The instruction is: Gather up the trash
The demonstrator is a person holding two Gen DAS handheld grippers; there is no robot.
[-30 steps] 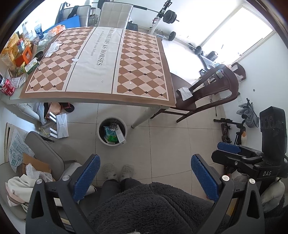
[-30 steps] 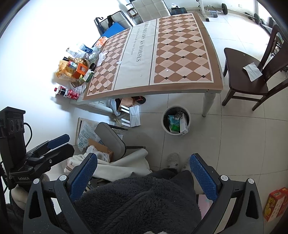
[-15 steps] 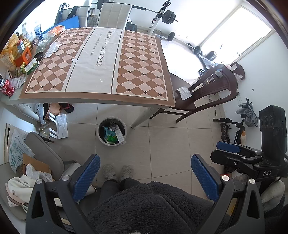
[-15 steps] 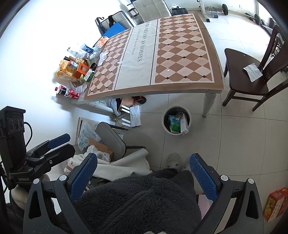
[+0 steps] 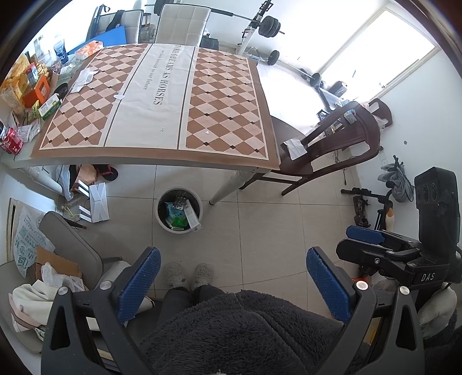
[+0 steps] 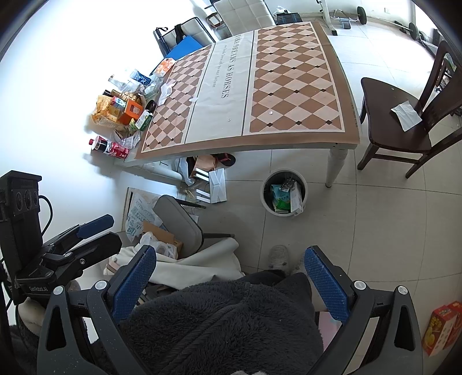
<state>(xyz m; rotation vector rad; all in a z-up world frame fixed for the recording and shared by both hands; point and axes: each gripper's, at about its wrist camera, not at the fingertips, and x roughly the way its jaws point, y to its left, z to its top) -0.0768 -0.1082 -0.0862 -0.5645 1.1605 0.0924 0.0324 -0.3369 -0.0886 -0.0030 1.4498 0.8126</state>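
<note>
A white round trash bin (image 5: 178, 212) with packets inside stands on the tiled floor by the table leg; it also shows in the right wrist view (image 6: 283, 195). Crumpled white paper (image 5: 83, 78) and small scraps lie on the checkered tablecloth (image 5: 161, 98). A white tissue (image 5: 294, 147) lies on the dark wooden chair, also in the right wrist view (image 6: 405, 113). My left gripper (image 5: 234, 281) is open and empty, held high above the floor. My right gripper (image 6: 229, 281) is open and empty, also high, and appears in the left wrist view (image 5: 384, 248).
Snack boxes, bottles and cans (image 6: 121, 112) crowd the table's far left edge. A grey chair (image 6: 179, 222), cardboard and bags sit on the floor at left. A red box (image 6: 441, 328) lies on the floor at right. Gym weights (image 5: 268, 26) stand behind the table.
</note>
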